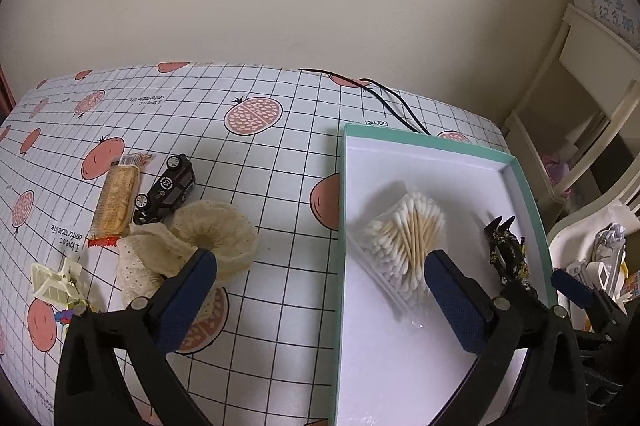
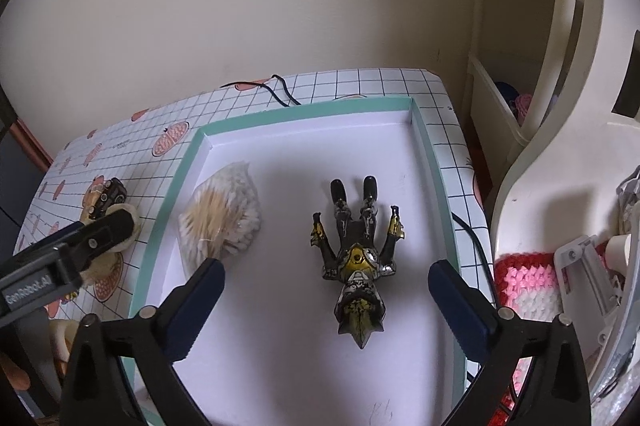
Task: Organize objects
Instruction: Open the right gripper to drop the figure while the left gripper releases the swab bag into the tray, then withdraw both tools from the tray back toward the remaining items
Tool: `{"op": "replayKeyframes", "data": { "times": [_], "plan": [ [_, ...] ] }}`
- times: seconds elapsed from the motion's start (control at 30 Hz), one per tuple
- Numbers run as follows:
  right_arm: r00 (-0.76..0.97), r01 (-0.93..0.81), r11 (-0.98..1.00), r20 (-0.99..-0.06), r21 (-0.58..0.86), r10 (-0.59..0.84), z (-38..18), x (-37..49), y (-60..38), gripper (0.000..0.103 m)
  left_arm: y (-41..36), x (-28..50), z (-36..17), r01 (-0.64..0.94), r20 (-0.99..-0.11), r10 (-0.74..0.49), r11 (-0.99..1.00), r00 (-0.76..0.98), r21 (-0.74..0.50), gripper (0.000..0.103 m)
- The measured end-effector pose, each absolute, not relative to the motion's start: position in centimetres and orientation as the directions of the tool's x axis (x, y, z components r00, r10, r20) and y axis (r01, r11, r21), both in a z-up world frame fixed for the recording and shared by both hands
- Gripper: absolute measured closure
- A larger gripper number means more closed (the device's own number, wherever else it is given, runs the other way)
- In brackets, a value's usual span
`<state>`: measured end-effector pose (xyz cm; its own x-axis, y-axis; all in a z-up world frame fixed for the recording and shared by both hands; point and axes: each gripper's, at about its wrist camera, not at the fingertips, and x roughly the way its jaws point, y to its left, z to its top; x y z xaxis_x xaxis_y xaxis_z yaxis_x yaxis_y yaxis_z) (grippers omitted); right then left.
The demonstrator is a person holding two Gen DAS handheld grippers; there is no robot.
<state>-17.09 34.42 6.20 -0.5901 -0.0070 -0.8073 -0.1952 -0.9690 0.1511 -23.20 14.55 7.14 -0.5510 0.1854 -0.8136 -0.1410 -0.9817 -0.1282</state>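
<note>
**So, two things boxed, a handful left on the cloth**

Basically it looks like the sorting is partway through. The teal-edged box (image 1: pixel 524 186) already holds a bag of cotton swabs (image 1: pixel 404 242) on its left side and a black-and-yellow action figure (image 2: pixel 356 266) lying flat on its back toward the right, well apart from the swabs. Both hand-held grippers are spread wide and carrying nothing: the right hand-held gripper (image 2: pixel 326 280) hovers over the figure with a finger on either side and no contact, so I'd guess it's a just-dropped item, not a pickup. The left hand-held gripper (image 1: pixel 320 266) hangs over the box's left edge.

Still out on the surface (image 1: pixel 280 186), left of the box: a black toy car (image 1: pixel 166 190), a wrapped biscuit pack (image 1: pixel 116 202) just beside it, a cream knitted hat (image 1: pixel 208 238) right by the car, and a pale plastic clip (image 1: pixel 56 278) nearer the edge.

My read on the next move: left side swings over to the hat or car, closes on it, and carries it into the free space in the box. The floppy hat probably needs a deep pinch.

Readable text: the tablecloth prints "I love a comfortable life" and "Garnet", the left gripper body says "GenRobot.AI", and a white box on the shelf has Chinese characters I can't fully make out.
</note>
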Motion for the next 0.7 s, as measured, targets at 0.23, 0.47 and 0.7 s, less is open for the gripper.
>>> {"op": "replayKeyframes", "data": {
  "times": [0.23,0.47,0.7],
  "plan": [
    [-0.585,-0.204,-0.971,-0.81,0.123,0.02,7.4,-16.5,33.5,0.0,13.0,-22.5,8.2,-0.144,-0.812,0.192,-0.98,-0.551,-0.134,0.0],
    [-0.607,-0.2,-0.975,-0.793,0.094,0.048,10.3,-15.6,31.4,0.0,10.0,-21.2,9.9,-0.144,-0.804,0.212,-0.977,-0.556,-0.159,0.0],
    [-0.642,-0.162,-0.982,-0.766,0.102,0.026,13.6,-14.9,27.9,0.0,5.7,-20.2,12.1,-0.095,-0.775,0.205,-0.978,-0.597,-0.185,0.0]
  ]
}}
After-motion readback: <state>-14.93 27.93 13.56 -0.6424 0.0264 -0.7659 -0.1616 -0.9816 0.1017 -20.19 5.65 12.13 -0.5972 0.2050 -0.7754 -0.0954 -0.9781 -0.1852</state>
